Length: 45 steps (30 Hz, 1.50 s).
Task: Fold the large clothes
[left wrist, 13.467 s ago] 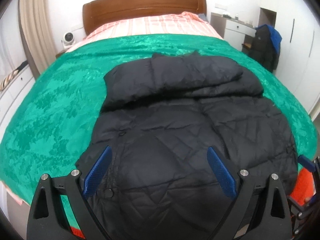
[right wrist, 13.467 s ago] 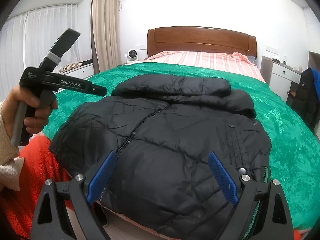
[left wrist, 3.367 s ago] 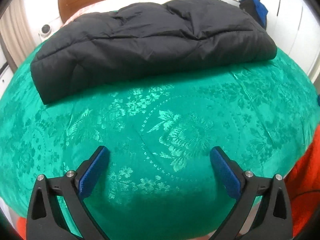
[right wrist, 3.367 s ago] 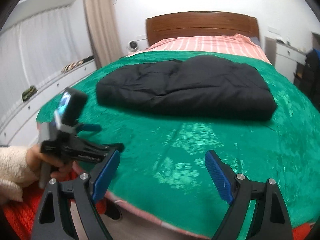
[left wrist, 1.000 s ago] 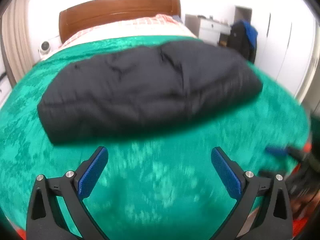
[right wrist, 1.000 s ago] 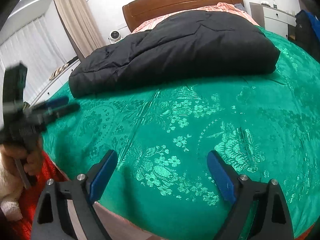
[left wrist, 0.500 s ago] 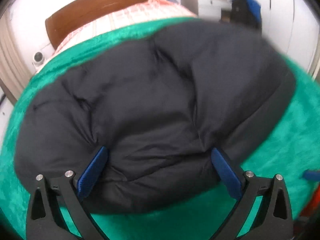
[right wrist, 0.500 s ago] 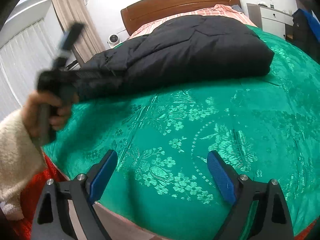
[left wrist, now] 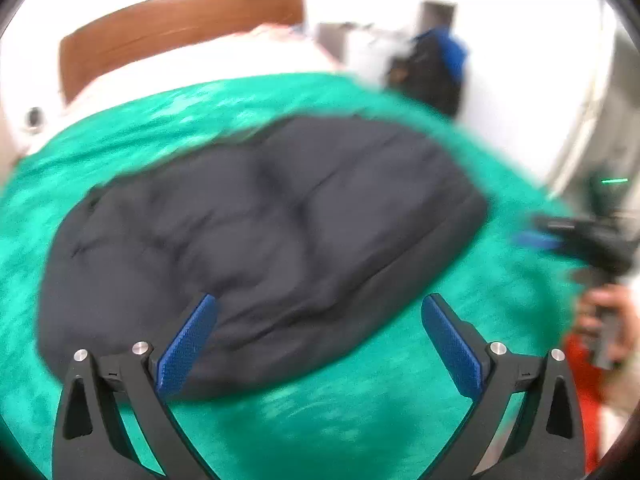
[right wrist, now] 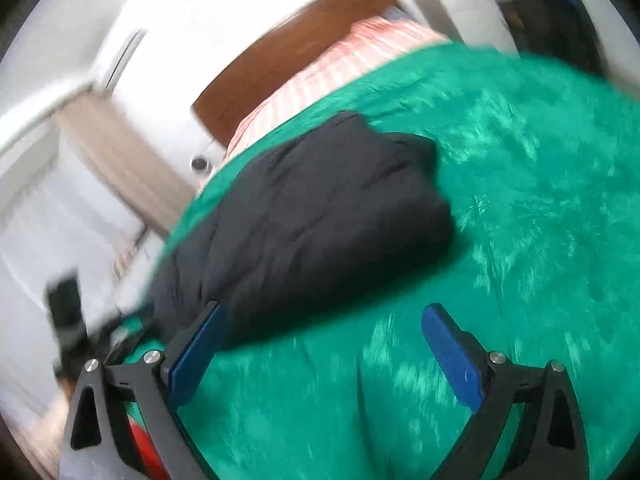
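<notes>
Bed [left wrist: 360,420] fills both views, covered by a green patterned bedspread [right wrist: 520,240]; both frames motion-blurred. Wooden headboard [left wrist: 180,28] at the far end, pink striped sheet [right wrist: 340,68] just in front of it. Beige curtain [right wrist: 128,168] far left in the right wrist view. Dark garment with blue on it [left wrist: 436,72] hangs far right, beside white furniture.

Black padded jacket [left wrist: 260,240] lies folded into a thick bundle on the bedspread, mid-bed, long edge running left to right. Same jacket [right wrist: 312,220] in the right wrist view, tilted by camera roll, sitting left of centre.

Left tool [left wrist: 316,340] is spread wide, nothing between the blue pads; left pad overlaps the jacket's near edge in view, contact unclear, right pad over bare bedspread. Right tool [right wrist: 320,344] also spread wide and holding nothing, left pad by the jacket's near corner, right pad over bedspread.

Right tool also shows blurred at the right edge of the left wrist view, gripped by a hand [left wrist: 604,320]. Small white round device [right wrist: 200,164] near the headboard, far left.
</notes>
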Each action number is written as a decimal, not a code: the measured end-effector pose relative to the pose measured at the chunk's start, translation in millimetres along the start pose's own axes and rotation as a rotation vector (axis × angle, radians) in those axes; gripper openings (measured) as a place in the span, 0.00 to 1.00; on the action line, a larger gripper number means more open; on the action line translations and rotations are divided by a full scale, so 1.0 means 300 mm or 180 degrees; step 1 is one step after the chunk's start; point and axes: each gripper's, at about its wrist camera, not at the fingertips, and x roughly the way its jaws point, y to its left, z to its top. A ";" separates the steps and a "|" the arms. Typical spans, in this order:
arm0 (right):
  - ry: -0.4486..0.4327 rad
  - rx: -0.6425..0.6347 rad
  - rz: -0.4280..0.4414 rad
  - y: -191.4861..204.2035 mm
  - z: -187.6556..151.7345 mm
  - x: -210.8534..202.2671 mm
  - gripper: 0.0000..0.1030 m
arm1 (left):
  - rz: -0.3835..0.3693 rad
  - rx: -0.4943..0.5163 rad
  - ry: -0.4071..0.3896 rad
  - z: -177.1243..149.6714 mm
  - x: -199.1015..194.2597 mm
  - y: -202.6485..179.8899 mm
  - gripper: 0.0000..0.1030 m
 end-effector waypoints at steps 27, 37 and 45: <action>0.0043 0.0074 0.0156 0.092 0.266 0.335 0.35 | -0.0793 -0.0252 0.0498 0.026 0.225 0.003 0.98; -0.0263 -0.2603 -0.0313 0.913 0.095 0.326 0.34 | 0.0098 -0.1304 -0.0086 -0.053 -0.159 0.544 0.98; 0.0116 -0.4203 -0.0467 1.333 -0.381 0.731 0.34 | 0.0055 -0.2007 -0.0556 -0.128 -0.391 0.868 0.98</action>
